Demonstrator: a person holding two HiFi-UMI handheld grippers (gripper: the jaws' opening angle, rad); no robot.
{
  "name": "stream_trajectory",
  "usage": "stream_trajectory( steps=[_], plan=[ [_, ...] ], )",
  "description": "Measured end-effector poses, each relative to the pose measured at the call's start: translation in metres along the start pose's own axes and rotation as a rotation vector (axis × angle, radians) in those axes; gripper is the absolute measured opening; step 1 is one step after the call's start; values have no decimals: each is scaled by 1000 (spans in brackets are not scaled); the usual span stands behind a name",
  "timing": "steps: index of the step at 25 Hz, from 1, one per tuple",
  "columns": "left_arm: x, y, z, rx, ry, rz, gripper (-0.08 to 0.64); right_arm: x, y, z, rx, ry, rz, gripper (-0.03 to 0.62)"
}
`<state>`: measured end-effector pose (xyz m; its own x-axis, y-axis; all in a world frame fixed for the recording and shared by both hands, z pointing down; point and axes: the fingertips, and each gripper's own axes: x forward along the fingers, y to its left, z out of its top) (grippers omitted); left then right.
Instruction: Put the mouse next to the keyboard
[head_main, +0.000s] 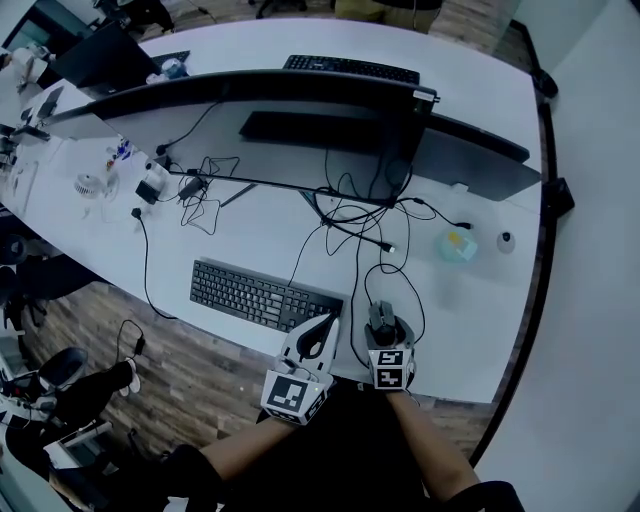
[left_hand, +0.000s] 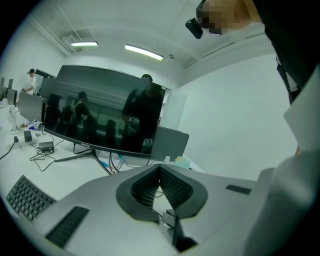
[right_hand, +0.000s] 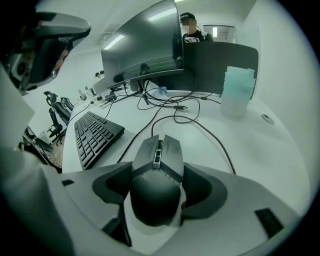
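An office: long white desk (head_main: 260, 228) with a curved monitor (left_hand: 100, 110), keyboards (head_main: 262, 296), cables (head_main: 352, 212) (strip lights (left_hand: 144, 52) overhead)

Cool, even overhead light from ceiling strip lights (left_hand: 144, 52). Monitor (left_hand: 102, 112) mirrors room. Fisheye bending, dark vignette at gripper-view edges. Foreground soft.

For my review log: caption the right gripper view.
Right gripper grips a grey wired mouse; black keyboard to its left on the white desk.
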<state>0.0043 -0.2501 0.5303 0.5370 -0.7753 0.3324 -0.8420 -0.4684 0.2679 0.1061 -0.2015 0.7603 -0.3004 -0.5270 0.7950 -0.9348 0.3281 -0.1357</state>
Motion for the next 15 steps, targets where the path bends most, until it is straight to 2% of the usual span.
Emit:
stream_trajectory(
  steps=[9, 15],
  plan=[
    [-20, 16, 0, -19, -17, 18, 3, 3, 1, -1, -26, 5, -56, 311],
    [-35, 16, 8, 7, -53, -10, 3, 2, 1, -3, -9, 23, -83, 316]
  ],
)
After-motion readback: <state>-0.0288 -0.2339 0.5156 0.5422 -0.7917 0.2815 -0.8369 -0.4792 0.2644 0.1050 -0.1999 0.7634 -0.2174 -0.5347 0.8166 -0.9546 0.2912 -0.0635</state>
